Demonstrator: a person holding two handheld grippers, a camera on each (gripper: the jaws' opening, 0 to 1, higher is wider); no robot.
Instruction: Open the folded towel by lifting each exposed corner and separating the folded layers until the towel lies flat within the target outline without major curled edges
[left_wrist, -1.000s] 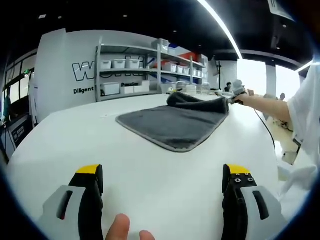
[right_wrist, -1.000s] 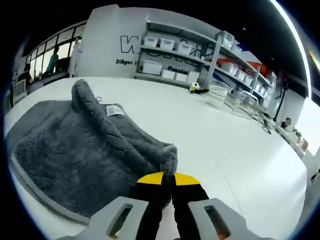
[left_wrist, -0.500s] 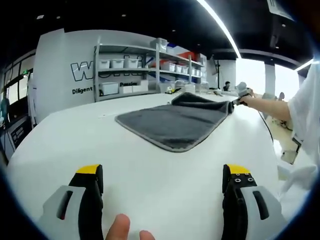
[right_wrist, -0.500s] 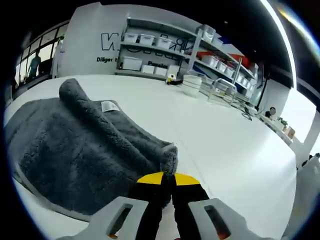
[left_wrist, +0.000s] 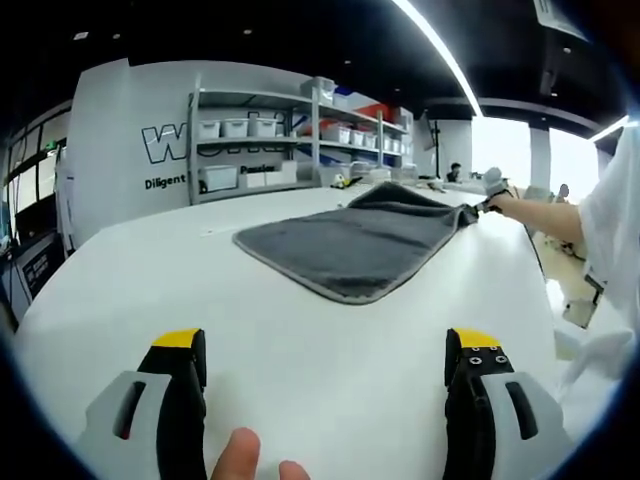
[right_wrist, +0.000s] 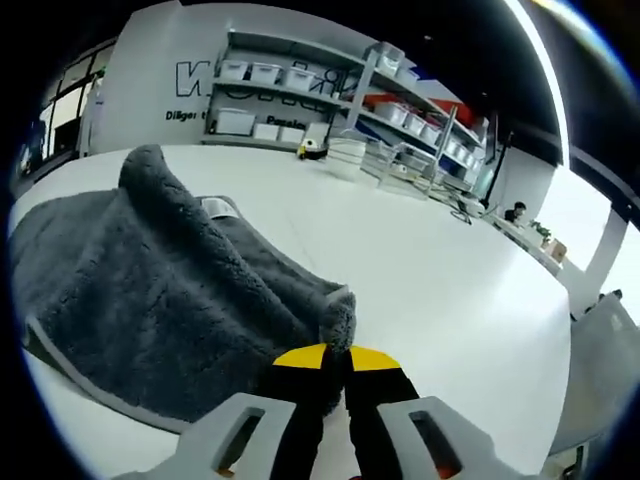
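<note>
A dark grey towel (left_wrist: 352, 245) lies on the white table (left_wrist: 150, 290), its far layer raised into a ridge. In the left gripper view my left gripper (left_wrist: 325, 355) stands open low over the near table, well short of the towel. At the towel's far right corner the right gripper (left_wrist: 487, 196) holds the cloth, with a person's arm behind it. In the right gripper view that right gripper (right_wrist: 336, 357) is shut on the towel (right_wrist: 150, 290) corner, which bunches up just above the yellow fingertips (right_wrist: 300, 356). A white label (right_wrist: 219, 207) shows on the lifted fold.
Metal shelves (left_wrist: 290, 140) with white bins stand beyond the table against a white wall. A wire rack (right_wrist: 385, 160) and small items sit on the far table. A white sleeve (left_wrist: 610, 230) is at the right edge.
The right gripper has pulled the towel corner further right and outward. The raised fold has flattened and stretched. The left gripper has stayed put.
</note>
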